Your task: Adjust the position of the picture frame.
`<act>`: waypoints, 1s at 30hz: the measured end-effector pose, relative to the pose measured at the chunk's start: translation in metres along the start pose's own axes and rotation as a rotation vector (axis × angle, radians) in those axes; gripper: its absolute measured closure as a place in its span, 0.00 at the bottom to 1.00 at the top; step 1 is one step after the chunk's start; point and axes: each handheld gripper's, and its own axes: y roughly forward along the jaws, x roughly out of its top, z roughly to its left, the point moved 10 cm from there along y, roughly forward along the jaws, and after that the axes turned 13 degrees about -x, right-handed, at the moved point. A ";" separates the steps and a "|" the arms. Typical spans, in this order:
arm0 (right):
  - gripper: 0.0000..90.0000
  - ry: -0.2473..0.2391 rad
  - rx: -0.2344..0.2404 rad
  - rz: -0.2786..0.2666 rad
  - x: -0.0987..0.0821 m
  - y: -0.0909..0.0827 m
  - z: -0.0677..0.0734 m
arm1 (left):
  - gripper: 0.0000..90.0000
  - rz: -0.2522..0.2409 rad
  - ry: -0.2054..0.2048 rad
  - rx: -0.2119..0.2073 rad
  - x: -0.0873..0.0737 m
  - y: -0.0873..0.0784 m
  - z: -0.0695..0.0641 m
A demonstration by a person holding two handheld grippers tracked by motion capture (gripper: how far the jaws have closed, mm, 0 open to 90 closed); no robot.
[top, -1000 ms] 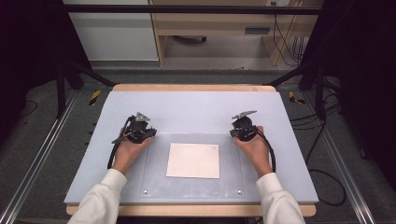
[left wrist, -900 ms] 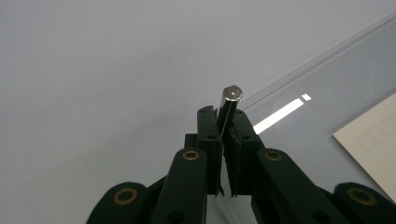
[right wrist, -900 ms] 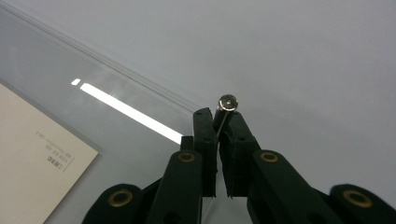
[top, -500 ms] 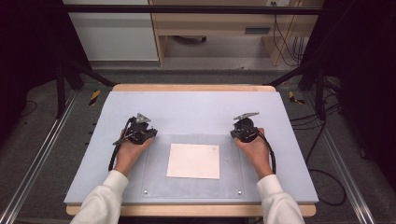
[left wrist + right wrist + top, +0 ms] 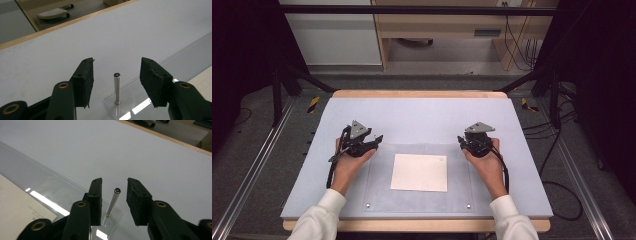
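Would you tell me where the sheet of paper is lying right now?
In the high view the sheet of paper lies flat on the clear plate, near the table's front edge, between the left gripper and right gripper.

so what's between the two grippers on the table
In the high view, a sheet of paper lies on the clear plate between the left gripper and right gripper.
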 end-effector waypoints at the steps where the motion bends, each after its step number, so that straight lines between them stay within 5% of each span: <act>1: 0.77 0.000 0.000 0.000 0.000 0.000 0.000 | 0.49 0.000 -0.001 0.000 -0.001 0.000 0.000; 6: 0.94 0.005 -0.003 0.000 0.001 0.003 0.000 | 0.50 -0.002 -0.001 0.001 -0.003 -0.001 -0.003; 12: 0.95 0.021 -0.005 0.015 0.002 0.004 0.001 | 0.69 0.004 0.017 0.012 -0.003 0.000 -0.006; 17: 0.95 0.024 -0.001 0.019 0.002 0.004 0.000 | 0.80 0.011 -0.007 0.012 -0.006 0.004 -0.004; 30: 0.95 0.019 0.008 0.036 0.004 0.006 0.001 | 0.93 0.020 -0.053 0.035 -0.010 0.007 0.002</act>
